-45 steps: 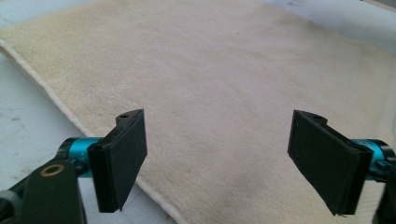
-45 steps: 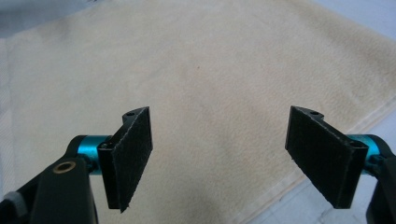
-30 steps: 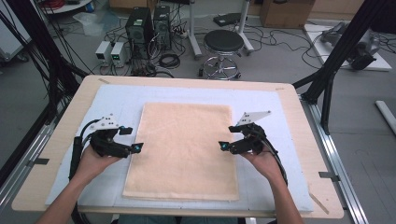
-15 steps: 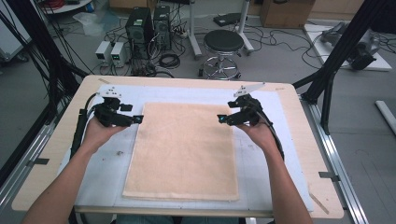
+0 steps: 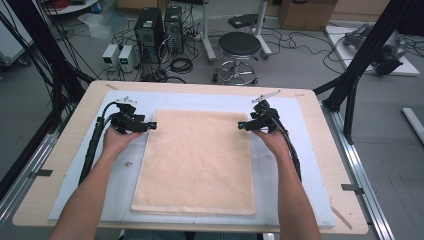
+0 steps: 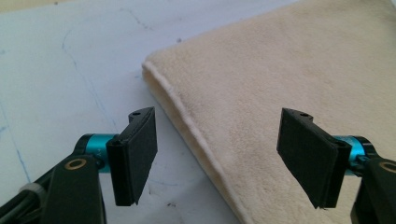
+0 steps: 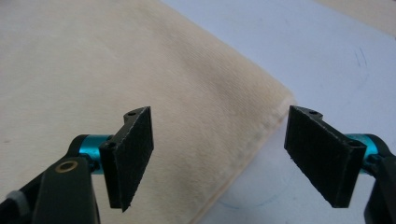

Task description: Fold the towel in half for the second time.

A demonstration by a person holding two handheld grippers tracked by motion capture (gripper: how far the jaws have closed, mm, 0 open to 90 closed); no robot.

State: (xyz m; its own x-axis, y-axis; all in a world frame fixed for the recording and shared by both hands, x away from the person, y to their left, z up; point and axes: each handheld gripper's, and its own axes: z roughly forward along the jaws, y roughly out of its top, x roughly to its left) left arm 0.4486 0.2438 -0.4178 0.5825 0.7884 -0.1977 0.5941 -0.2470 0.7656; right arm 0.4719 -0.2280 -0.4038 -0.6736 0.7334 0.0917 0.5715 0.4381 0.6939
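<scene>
A: Towel (image 5: 197,160) lies flat on the white mat (image 5: 80,190), grippers at its far corners.

B: Left gripper (image 5: 150,126) jaws, spread, have just been closing astride the edge; right gripper (image 5: 243,125) spread, seemingly not touching.

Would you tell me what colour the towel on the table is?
Plain pale cream-beige towel, clearest in the left gripper view.

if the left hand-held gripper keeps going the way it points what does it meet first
Probably the far left corner of the flat cream terry towel: the left hand-held gripper has open jaws straddling its hemmed edge, nothing between. Height above it is unclear.
</scene>
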